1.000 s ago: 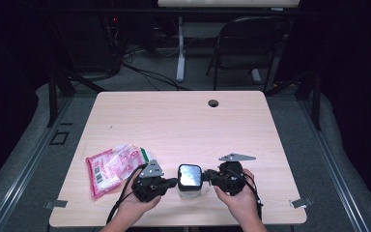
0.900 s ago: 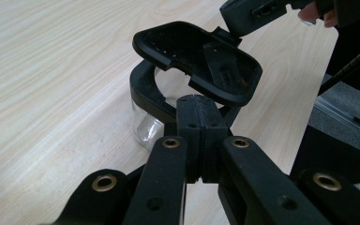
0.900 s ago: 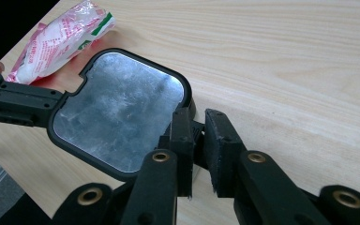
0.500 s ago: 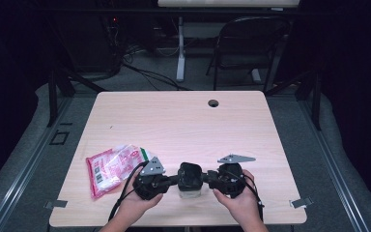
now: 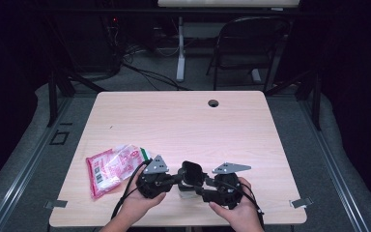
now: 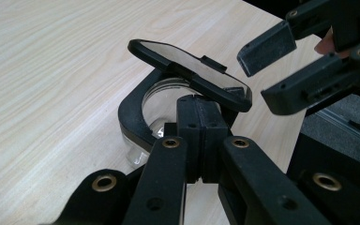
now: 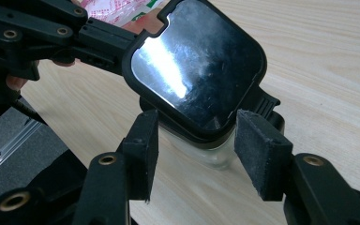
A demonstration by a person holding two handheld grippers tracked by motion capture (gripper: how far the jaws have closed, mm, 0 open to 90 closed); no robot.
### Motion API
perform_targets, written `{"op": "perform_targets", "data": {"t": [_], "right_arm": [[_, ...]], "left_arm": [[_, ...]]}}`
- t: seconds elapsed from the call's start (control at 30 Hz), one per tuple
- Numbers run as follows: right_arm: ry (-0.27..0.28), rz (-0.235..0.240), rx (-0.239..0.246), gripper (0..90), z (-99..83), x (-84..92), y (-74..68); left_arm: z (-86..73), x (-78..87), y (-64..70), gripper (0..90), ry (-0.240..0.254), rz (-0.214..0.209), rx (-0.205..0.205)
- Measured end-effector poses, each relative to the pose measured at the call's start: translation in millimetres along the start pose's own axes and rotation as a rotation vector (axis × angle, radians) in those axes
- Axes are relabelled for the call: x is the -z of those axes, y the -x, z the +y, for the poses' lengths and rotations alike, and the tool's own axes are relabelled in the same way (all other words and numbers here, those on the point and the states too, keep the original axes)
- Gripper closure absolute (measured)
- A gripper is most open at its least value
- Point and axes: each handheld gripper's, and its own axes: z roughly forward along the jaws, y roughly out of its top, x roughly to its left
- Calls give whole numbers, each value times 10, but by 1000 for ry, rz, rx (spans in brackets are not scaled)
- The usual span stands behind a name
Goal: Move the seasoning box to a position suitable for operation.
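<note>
While the left gripper [image 6: 198, 136] stayed clenched on the jar [image 6: 157, 101] rim, the right gripper [image 7: 194, 150] had just been opening, released, beside its flipped-up lid [image 7: 194, 65]

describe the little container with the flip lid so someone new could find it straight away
Start at the wooden table's near edge, between the two hand-held grippers. There stands a small clear jar with a black collar and a black lid flipped up. The red-and-white packet to its left lies flat.
</note>
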Motion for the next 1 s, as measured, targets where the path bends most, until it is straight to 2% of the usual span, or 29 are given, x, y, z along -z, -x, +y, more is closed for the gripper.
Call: {"op": "perform_targets", "data": {"t": [0.13, 0.2, 0.27, 0.4, 0.53, 0.6, 0.63, 0.67, 0.7, 0.73, 0.8, 0.9, 1.0], "right_arm": [[-3, -30, 25, 476, -17, -19, -23], [11, -38, 16, 473, -25, -44, -41], [18, -59, 26, 468, -31, -80, -62], [29, -75, 26, 495, -32, -105, -69], [39, -71, 18, 497, -34, -117, -65], [40, -73, 21, 500, -35, -118, -65], [35, -74, 25, 500, -35, -114, -59], [36, -74, 24, 500, -35, -114, -58], [36, -73, 23, 500, -35, -113, -56], [36, -73, 23, 500, -35, -113, -56], [35, -70, 22, 499, -34, -113, -50], [32, -66, 25, 501, -30, -112, -39], [34, -67, 19, 501, -32, -112, -40]], "left_arm": [[44, -3, 37, 899, 11, -9, -13], [58, -3, 54, 898, 15, -13, -17], [68, -2, 62, 897, 16, -19, -23], [71, -8, 65, 893, 18, -19, -24], [61, -10, 53, 884, 9, -10, -29], [44, -20, 41, 856, 5, 6, -31], [26, -34, 29, 838, -11, 37, -37], [26, -34, 29, 813, -11, 37, -37], [2, -58, 2, 789, -27, 65, -33], [2, -58, 2, 758, -27, 65, -33], [-14, -75, -25, 698, -33, 77, -20], [-55, -116, -88, 620, -40, 116, 15], [-74, -140, -107, 606, -36, 121, 28]]}}
